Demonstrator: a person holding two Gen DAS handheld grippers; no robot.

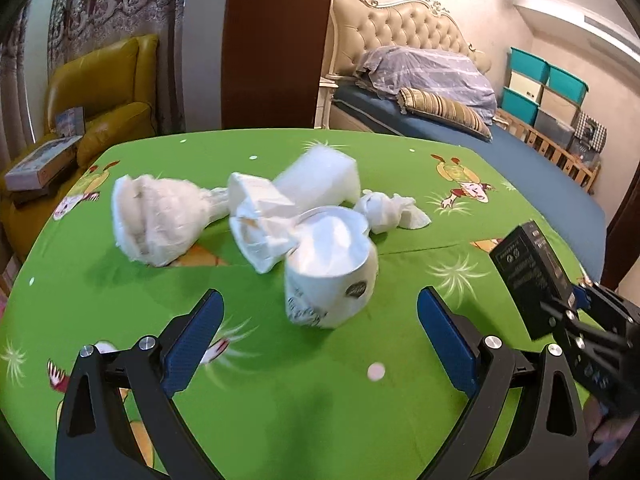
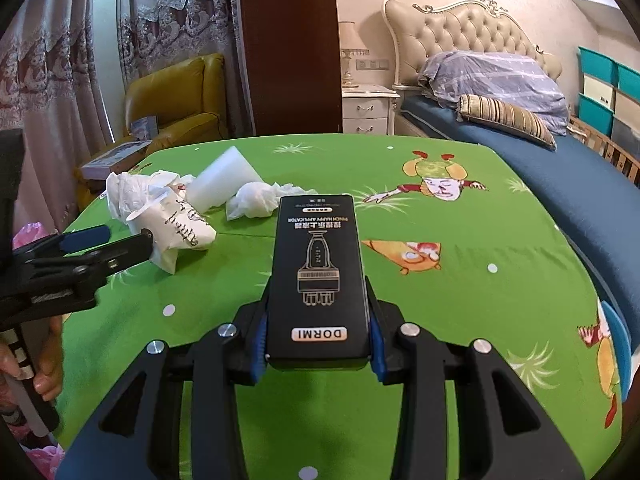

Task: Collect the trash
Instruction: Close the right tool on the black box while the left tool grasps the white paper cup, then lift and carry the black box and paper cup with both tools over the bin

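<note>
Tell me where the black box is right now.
The black box is clamped in the right gripper, held above the green table, right of the crushed paper cup.

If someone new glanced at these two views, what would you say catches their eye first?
Probably the black DORMI box, clamped between the right tongs above the bright green cartoon tablecloth. Next, the heap of white trash further back on the table: a crumpled paper cup among wadded tissues, with the open left tongs just short of the cup.
</note>
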